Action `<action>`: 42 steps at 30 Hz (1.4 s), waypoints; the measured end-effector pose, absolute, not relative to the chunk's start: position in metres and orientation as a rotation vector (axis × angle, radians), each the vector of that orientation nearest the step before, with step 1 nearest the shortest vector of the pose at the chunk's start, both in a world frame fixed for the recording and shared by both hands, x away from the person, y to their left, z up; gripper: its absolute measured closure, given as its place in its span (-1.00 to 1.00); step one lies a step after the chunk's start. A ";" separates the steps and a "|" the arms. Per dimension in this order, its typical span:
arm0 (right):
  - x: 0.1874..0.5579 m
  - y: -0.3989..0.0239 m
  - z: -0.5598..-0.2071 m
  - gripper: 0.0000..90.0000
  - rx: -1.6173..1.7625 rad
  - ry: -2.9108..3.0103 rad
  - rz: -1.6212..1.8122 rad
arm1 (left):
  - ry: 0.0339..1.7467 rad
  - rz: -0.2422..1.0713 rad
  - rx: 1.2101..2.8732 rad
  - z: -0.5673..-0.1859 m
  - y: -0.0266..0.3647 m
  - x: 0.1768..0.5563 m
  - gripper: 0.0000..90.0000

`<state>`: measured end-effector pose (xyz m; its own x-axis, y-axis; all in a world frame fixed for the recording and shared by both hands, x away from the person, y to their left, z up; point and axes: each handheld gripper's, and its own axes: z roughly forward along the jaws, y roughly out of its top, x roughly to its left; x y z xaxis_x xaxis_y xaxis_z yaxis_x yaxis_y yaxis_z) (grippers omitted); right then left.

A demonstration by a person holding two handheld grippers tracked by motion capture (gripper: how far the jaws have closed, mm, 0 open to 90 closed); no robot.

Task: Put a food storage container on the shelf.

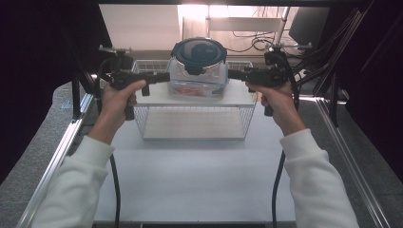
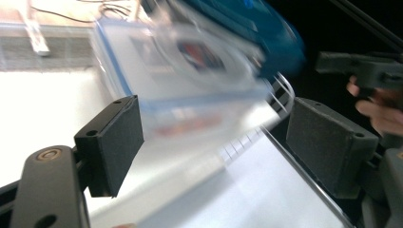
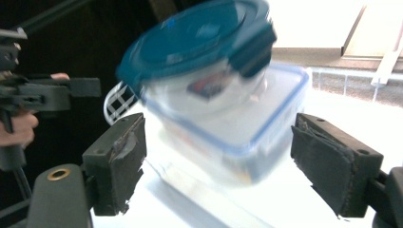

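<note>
High view looks down; both gripper views closely face the stacked containers [image 1: 198, 66].

No text can be read; the label on the container [image 3: 209, 85] is blurred.

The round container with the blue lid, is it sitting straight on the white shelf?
No, in the high view the round container sits on top of a clear square box, which itself rests on the white shelf.

White long sleeves [image 1: 76, 185]; black tongs [image 2: 214, 142], black foam pads [image 3: 328, 164], trailing black cables [image 1: 115, 185].
</note>
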<state>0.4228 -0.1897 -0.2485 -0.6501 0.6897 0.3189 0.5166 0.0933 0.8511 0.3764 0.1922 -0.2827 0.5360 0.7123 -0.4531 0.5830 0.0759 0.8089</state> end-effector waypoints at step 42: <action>0.301 -0.242 -0.437 -0.54 1.136 2.322 1.302 | 1.213 0.265 1.891 -0.466 0.172 0.257 -0.54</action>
